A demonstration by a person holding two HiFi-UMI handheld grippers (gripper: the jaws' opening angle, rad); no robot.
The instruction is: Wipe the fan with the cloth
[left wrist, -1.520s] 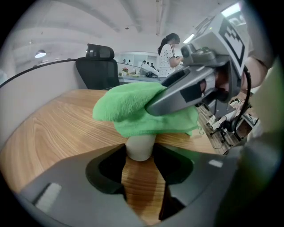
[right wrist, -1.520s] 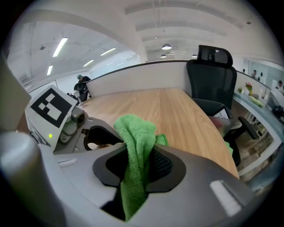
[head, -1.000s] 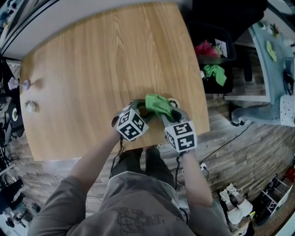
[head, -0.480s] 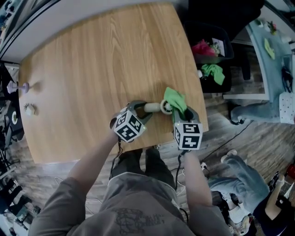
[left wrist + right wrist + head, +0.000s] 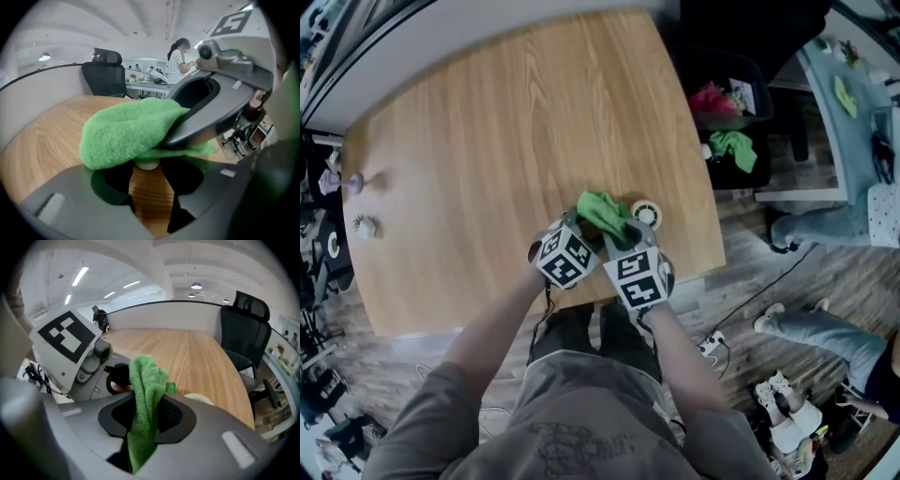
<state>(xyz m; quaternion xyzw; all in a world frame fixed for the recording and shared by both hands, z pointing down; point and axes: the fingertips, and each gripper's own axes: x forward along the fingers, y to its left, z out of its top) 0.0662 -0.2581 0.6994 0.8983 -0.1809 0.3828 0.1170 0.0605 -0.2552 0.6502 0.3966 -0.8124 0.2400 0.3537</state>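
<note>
head: steeply down over table [image 5: 487,141] | gripper views: close, along own fingers [image 5: 187,177] — both share green cloth [image 5: 126,131]

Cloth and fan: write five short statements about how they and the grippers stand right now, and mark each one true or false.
1. The right gripper is shut on the green cloth. True.
2. The left gripper grips the fan by its handle. True.
3. The cloth lies flat on the table, apart from the fan. False: it hangs over the fan, just above the handle, pinched in the right gripper.
4. The cloth hides the fan's round head completely. False: the head shows at the cloth's right edge in the head view.
5. The table top is dark metal. False: it is light wood.
</note>
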